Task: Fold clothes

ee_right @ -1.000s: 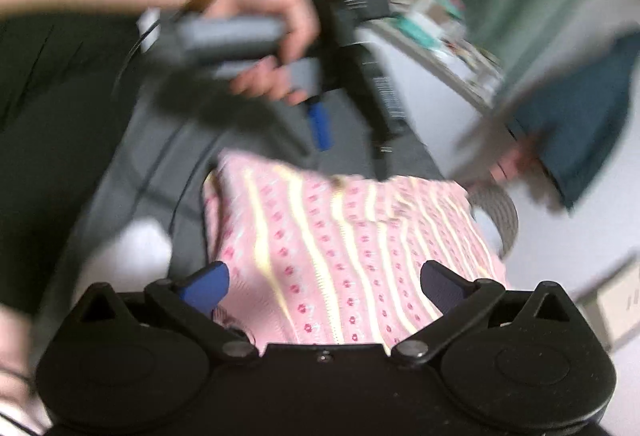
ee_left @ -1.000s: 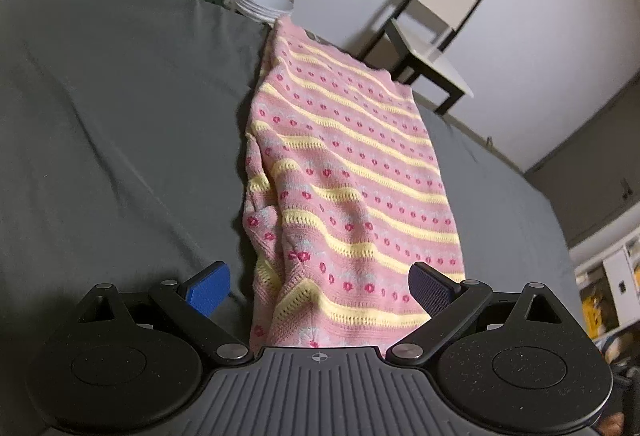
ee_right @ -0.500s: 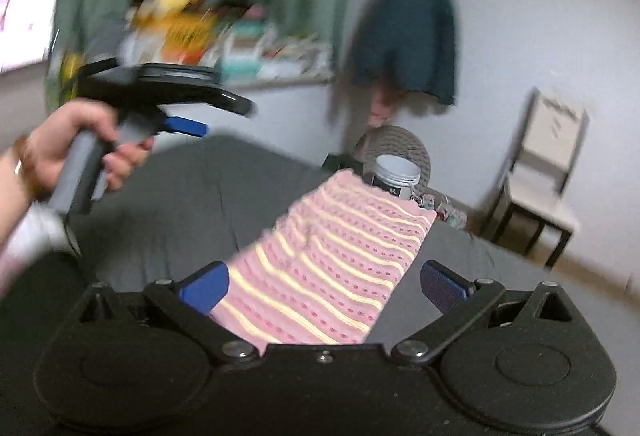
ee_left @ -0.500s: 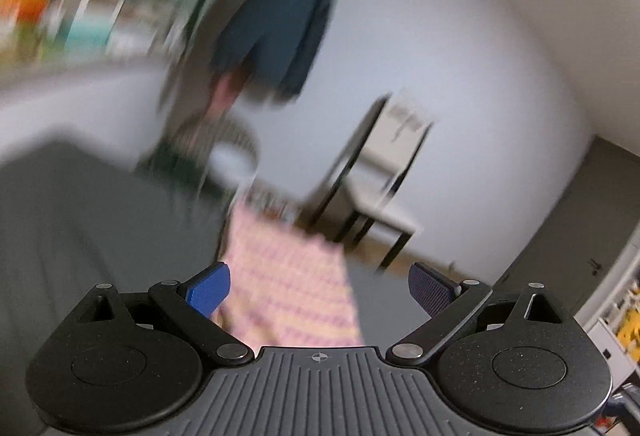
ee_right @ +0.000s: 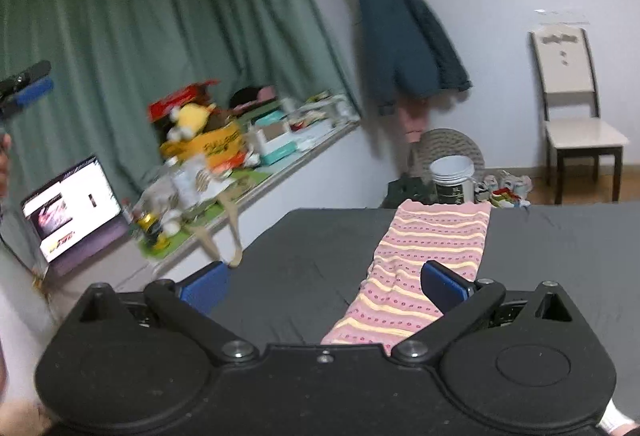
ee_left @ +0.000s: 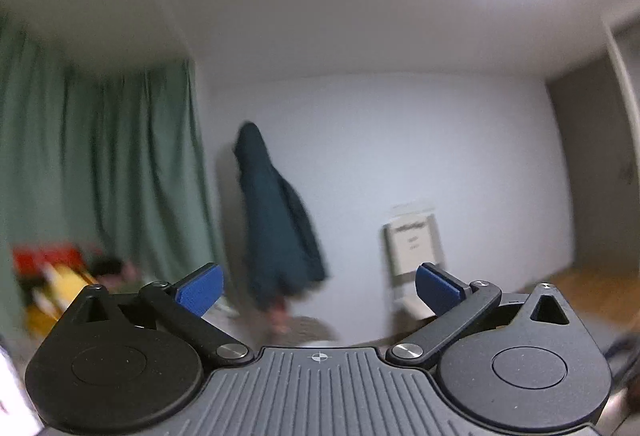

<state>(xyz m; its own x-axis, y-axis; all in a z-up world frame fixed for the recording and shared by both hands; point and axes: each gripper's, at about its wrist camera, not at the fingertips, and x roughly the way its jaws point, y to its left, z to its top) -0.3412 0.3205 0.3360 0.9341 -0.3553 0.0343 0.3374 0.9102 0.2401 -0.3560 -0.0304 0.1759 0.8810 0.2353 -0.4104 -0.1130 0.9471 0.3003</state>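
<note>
On the bed [ee_right: 304, 248], under a dark grey cover: pink striped knit garment [ee_right: 424, 260], laid flat as a long narrow strip, far end at the bed's far edge, near end below the right tongs [ee_right: 324, 284]. Judged partly folded: sides apparently turned in lengthwise, crosswise folds still outstanding. Some bunching noted along the strip's left edge near the middle.

Right tongs: blue pads wide apart, nothing held, raised above the garment's near end, no contact. Left tongs [ee_left: 318, 286]: pads likewise spread, empty, aimed up at the wall and ceiling.

Right wrist view only: garment, bed, cluttered shelf [ee_right: 248, 156], laptop [ee_right: 72, 204], white bucket [ee_right: 454, 176]; left tool's blue tip just visible at the far left edge. Left wrist view: no garment, no bed; blurred green curtain [ee_left: 100, 176], hanging dark coat [ee_left: 276, 220], chair [ee_left: 414, 248]. Coat, curtain and chair common to both views.
</note>
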